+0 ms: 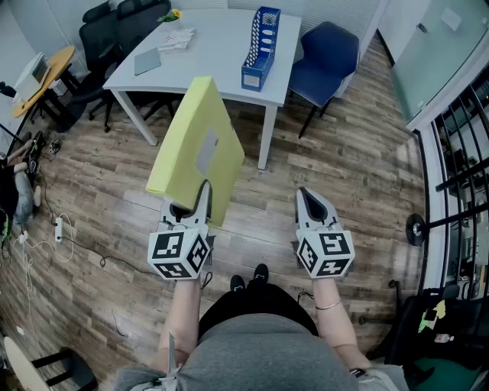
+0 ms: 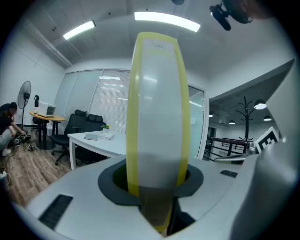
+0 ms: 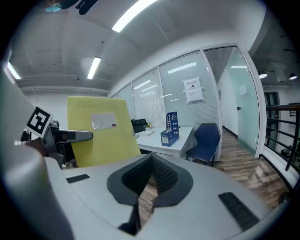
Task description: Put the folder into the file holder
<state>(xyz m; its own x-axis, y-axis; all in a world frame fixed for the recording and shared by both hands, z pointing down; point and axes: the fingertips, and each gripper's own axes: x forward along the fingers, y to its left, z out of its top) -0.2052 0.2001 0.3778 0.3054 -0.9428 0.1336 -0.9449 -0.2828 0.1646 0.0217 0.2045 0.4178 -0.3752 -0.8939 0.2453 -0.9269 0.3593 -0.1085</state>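
A thick yellow folder (image 1: 195,145) with a grey label stands tilted above the wooden floor, its lower edge clamped in my left gripper (image 1: 189,205). In the left gripper view the folder's spine (image 2: 159,108) fills the middle, wedged between the jaws. My right gripper (image 1: 309,197) hangs to the right at the same height, shut with nothing in it. Its own view shows the folder (image 3: 98,136) at the left. The blue file holder (image 1: 260,46) stands on the white table (image 1: 214,53) ahead, near its right edge. It also shows in the right gripper view as the blue file holder (image 3: 169,129).
A blue chair (image 1: 328,53) sits right of the table and black office chairs (image 1: 114,23) behind it. A grey notebook (image 1: 147,61) and papers lie on the table. A person (image 1: 15,183) crouches at the far left by floor cables. A black railing (image 1: 458,176) runs along the right.
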